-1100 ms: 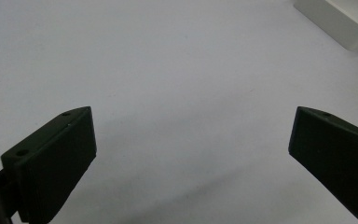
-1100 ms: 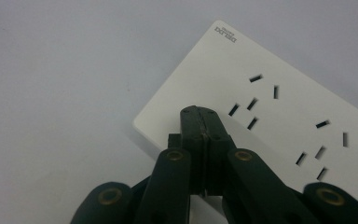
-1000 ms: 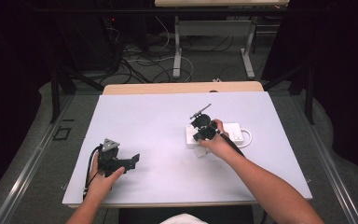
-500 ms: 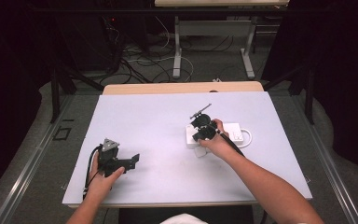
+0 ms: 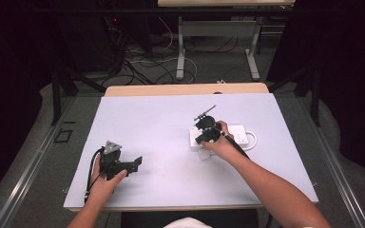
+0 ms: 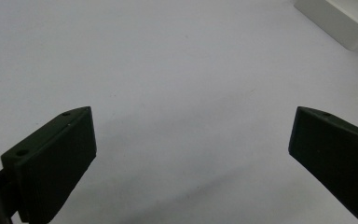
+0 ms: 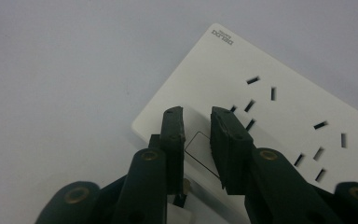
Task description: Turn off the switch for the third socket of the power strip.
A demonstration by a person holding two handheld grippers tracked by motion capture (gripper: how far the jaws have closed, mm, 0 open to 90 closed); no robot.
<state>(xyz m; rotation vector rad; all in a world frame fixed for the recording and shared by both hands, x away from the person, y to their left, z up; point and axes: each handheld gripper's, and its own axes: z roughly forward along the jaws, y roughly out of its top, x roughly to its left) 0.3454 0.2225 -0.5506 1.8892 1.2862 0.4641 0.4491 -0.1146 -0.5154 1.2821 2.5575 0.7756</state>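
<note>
Right gripper (image 7: 196,116): fingers (image 7: 173,135) a narrow gap apart, nothing between them; they have just been opening. Tips sit over the near-left end of the white power strip (image 7: 279,107), above a thin rectangular outline on its top face; cannot tell if they touch it. Strip's slot groups run away toward its right end, small grey brand mark at the far corner. In the high view the right gripper (image 5: 206,133) sits on the left end of the power strip (image 5: 240,130), right hand (image 5: 221,142) wrapped round the body, forearm coming in from the near right. A white cord loops off the strip's right end. The strip lies right of centre on the pale surface (image 5: 161,118), about midway between the near and far edges.

Left gripper (image 6: 191,140): fingers (image 6: 56,158) spread wide, nothing between them, bare surface under them. The power strip's corner (image 6: 340,21) is far off at upper right. High view: left gripper (image 5: 135,162) rests near the near-left edge, held by the left hand (image 5: 105,183), well apart from the strip, fingers pointing right.
</note>
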